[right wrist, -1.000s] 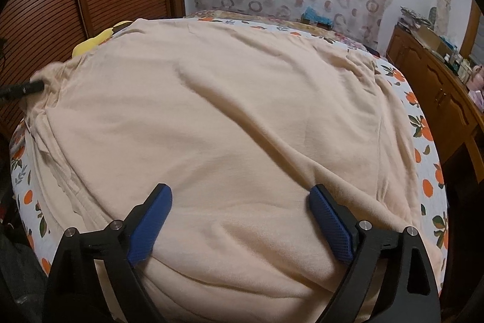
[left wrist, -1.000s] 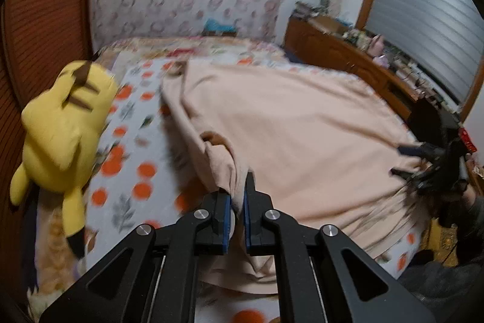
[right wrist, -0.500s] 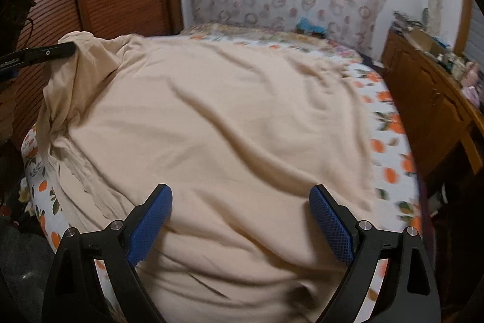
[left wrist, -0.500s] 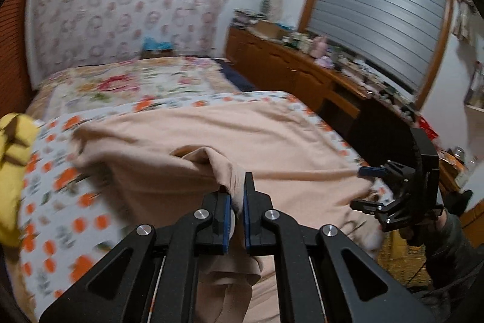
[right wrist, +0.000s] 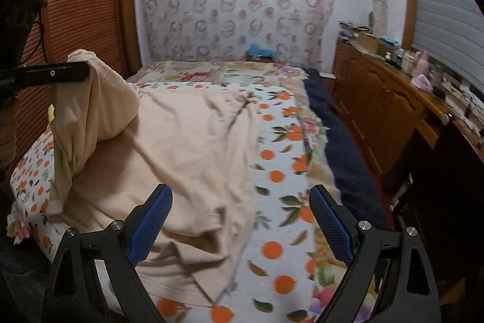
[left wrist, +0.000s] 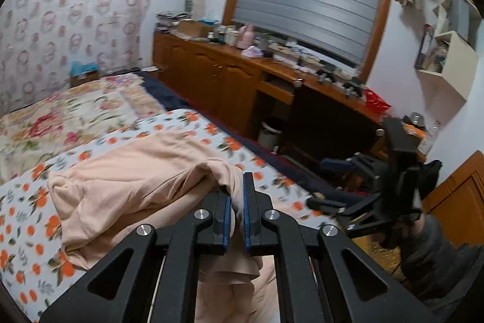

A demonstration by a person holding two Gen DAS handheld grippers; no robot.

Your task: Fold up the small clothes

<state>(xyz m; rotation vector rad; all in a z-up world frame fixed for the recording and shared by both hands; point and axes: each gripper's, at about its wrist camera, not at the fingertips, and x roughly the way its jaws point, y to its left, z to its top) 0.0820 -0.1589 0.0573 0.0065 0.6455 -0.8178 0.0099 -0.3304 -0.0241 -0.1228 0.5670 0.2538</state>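
Note:
A peach garment lies half folded on the orange-print bed sheet. My left gripper is shut on one edge of it, and the cloth bunches between the blue pads and hangs below them. In the right wrist view that same gripper holds the lifted edge high at the left, with the garment draping down from it. My right gripper stands wide open above the garment's near right edge and touches nothing. It also shows at the right of the left wrist view, held by a gloved hand.
A long wooden cabinet crowded with small items runs along the bed's right side. A navy blanket lies along that bed edge. Louvred wooden doors stand to the left. A sliver of yellow plush peeks from behind the lifted cloth.
My left gripper has risen and swung right with the garment's edge, pulling the cloth over itself. My right gripper has moved up and right, so bare sheet now shows between its fingers.

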